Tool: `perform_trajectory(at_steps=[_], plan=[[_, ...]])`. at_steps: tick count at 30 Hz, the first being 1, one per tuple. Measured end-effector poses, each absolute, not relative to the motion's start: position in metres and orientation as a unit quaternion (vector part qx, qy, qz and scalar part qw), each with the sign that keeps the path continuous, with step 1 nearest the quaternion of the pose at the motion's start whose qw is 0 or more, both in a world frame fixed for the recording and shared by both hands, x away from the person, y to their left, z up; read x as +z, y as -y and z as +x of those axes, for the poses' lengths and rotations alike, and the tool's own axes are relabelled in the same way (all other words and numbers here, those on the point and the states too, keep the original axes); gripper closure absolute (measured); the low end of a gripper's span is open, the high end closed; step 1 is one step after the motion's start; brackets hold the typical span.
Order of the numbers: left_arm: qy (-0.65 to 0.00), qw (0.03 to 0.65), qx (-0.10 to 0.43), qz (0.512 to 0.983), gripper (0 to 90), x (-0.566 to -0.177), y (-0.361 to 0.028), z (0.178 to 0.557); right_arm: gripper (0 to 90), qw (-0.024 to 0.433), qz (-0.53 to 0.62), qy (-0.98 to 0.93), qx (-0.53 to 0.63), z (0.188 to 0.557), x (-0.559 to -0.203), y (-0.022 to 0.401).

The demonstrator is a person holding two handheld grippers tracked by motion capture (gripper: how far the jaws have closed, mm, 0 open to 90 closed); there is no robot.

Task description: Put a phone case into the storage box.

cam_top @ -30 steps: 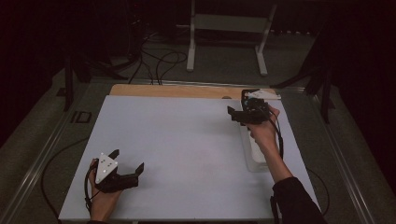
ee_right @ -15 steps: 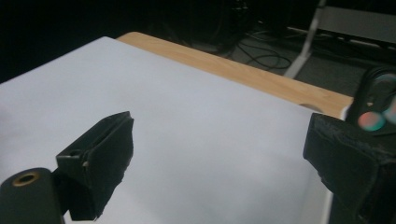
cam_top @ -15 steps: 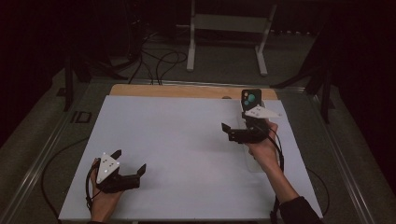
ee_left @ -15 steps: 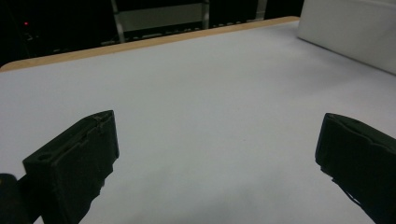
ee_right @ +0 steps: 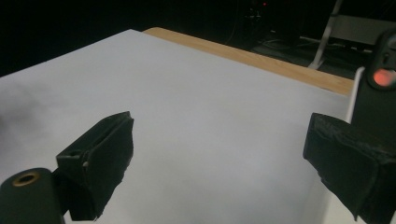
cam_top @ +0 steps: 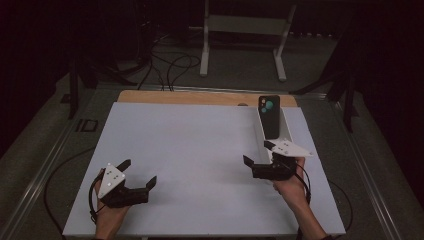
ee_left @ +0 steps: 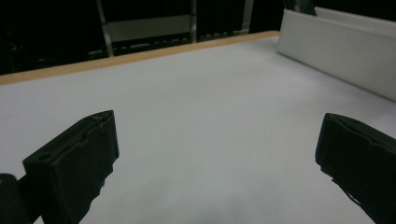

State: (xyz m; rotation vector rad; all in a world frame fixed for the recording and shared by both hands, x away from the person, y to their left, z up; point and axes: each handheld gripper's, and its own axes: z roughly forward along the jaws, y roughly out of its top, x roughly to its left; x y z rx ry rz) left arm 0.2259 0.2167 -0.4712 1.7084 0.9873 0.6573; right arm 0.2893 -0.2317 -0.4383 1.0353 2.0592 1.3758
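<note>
Right gripper has pulled back toward lower right, jaws apart and empty; phone left propped in white tray: placement looks finished. Left gripper idle, jaws apart.

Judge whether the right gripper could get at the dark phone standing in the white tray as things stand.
Probably yes. The right gripper, jaws open and empty, sits just in front of the white tray, where the phone stands upright with nothing between them.
</note>
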Motion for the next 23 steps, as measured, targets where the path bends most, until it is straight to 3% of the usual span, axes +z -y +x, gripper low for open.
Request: perform_trajectory(at_steps=[15, 23], plan=[[-0.404, 0.505, 0.279, 0.71, 0.1, -0.466, -0.217, 0.222, 8.8, 0.234, 0.363, -0.722, 0.54, 0.244, -0.471, 0.264], [-0.406, 0.501, 0.278, 0.712, 0.1, -0.467, -0.217, 0.224, 8.8, 0.24, 0.36, -0.718, 0.545, 0.241, -0.474, 0.268]])
